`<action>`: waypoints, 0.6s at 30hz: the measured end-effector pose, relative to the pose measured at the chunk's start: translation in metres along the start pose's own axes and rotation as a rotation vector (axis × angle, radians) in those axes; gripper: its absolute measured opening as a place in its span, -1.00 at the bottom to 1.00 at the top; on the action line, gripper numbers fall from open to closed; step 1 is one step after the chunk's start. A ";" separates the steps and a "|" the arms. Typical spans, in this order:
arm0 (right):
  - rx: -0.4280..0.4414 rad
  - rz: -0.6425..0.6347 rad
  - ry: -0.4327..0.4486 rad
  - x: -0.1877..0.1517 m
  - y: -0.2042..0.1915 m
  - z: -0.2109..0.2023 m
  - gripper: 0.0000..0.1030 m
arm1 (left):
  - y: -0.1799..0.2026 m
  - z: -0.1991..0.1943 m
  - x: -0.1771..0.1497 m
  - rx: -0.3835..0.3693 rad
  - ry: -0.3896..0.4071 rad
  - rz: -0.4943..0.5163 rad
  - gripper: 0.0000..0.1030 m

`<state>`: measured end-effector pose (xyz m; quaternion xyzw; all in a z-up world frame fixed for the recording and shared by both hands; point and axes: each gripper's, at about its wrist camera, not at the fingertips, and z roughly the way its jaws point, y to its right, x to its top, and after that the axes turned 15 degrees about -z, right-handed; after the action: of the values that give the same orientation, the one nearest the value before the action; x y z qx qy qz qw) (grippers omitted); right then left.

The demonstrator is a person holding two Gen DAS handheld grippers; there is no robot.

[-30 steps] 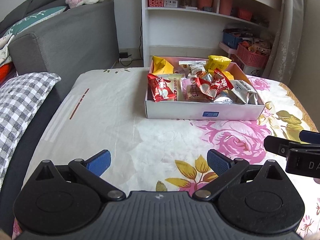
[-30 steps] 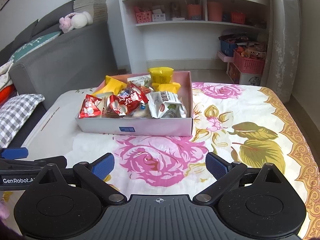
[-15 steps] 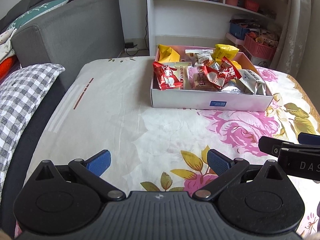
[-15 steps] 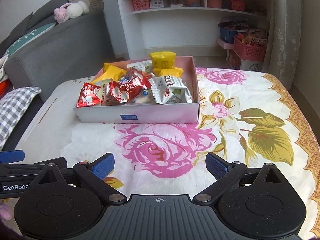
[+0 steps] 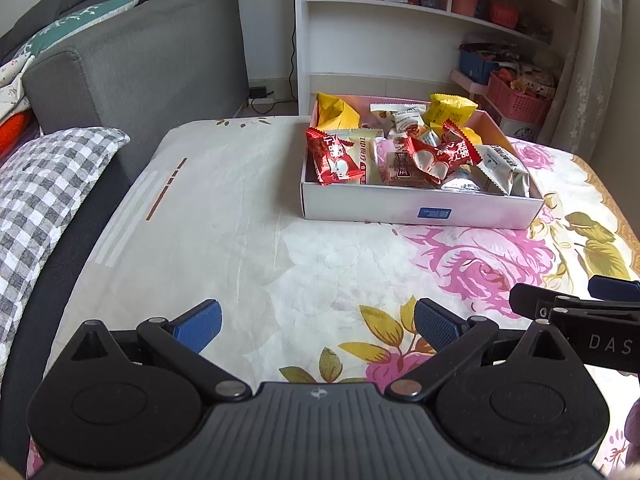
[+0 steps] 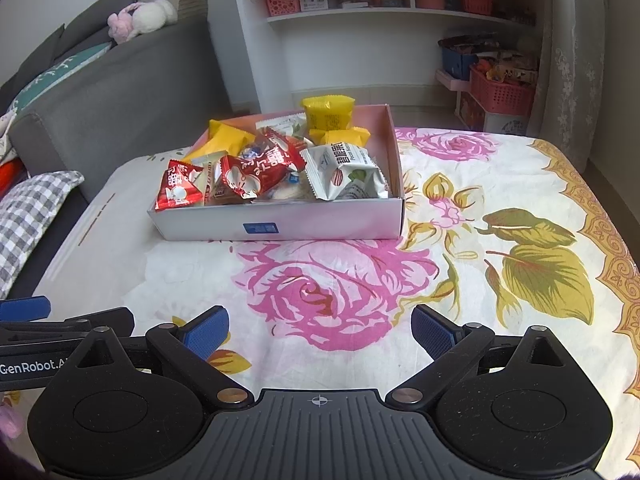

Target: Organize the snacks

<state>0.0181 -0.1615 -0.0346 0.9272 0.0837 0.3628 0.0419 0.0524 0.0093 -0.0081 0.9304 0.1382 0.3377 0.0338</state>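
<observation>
Assorted snack packets (image 6: 280,168) heaped in open box (image 6: 280,227).

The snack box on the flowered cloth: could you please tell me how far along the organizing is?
Done: nothing visibly sorted; the packets, such as the red packet and the white packet, lie jumbled in the snack box. In hand: nothing; the left tongs and right tongs hover open and empty over the flowered cloth, short of the box. Left: apparently all the sorting.

Soft, even daylight fills both views, brightest by the sheer curtain (image 6: 568,60) on the right. Shadows are faint. Focus is sharp throughout; fisheye bending curves the bookshelf (image 5: 400,12), and corners darken.
</observation>
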 end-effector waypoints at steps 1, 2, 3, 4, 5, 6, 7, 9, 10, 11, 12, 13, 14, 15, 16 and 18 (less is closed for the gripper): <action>0.001 0.000 0.000 0.000 0.000 0.000 0.93 | 0.000 0.000 0.000 0.000 0.000 -0.002 0.99; 0.001 -0.001 0.000 0.000 0.000 0.000 0.92 | 0.000 0.000 0.000 0.001 0.000 -0.003 0.99; 0.001 -0.002 0.001 0.000 0.000 0.000 0.92 | -0.001 0.000 0.001 0.000 -0.001 -0.004 0.99; 0.001 -0.003 0.002 0.000 0.000 0.000 0.93 | -0.001 0.000 0.001 0.000 0.000 -0.004 0.99; 0.001 -0.004 0.002 0.000 0.000 0.000 0.92 | -0.001 0.000 0.001 0.000 -0.001 -0.003 0.99; 0.001 -0.003 0.001 0.000 0.000 0.000 0.93 | -0.001 0.000 0.001 0.000 -0.001 -0.003 0.99; 0.001 -0.003 0.001 0.000 0.000 0.000 0.93 | -0.001 0.000 0.001 0.000 -0.001 -0.003 0.99; 0.001 -0.002 0.000 0.000 -0.001 0.000 0.92 | -0.001 0.000 0.001 0.000 -0.001 -0.003 0.99; 0.001 -0.001 -0.001 0.000 0.000 0.001 0.92 | -0.001 0.000 0.001 0.000 -0.001 -0.003 0.99; 0.000 0.000 -0.002 0.000 0.000 0.001 0.92 | -0.001 0.000 0.001 0.001 -0.001 -0.003 0.99; 0.001 0.001 -0.002 0.000 0.001 0.001 0.92 | -0.001 0.000 0.001 0.001 -0.001 -0.003 0.99; 0.001 0.003 -0.002 0.000 0.001 0.001 0.92 | -0.001 0.000 0.001 0.001 0.000 -0.004 0.99; 0.001 0.004 -0.002 0.000 0.001 0.001 0.93 | -0.001 0.000 0.001 0.000 0.000 -0.004 0.99; 0.001 0.005 -0.002 0.000 0.001 0.001 0.92 | 0.000 0.000 0.001 0.000 0.000 -0.003 0.99; 0.001 0.006 -0.002 0.000 0.002 0.001 0.92 | 0.000 0.000 0.001 0.000 0.001 -0.003 0.99; 0.001 0.006 0.000 0.000 0.002 0.000 0.93 | 0.000 0.000 0.001 -0.001 0.000 -0.003 0.99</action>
<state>0.0187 -0.1631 -0.0346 0.9275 0.0810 0.3627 0.0402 0.0532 0.0100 -0.0071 0.9302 0.1396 0.3378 0.0349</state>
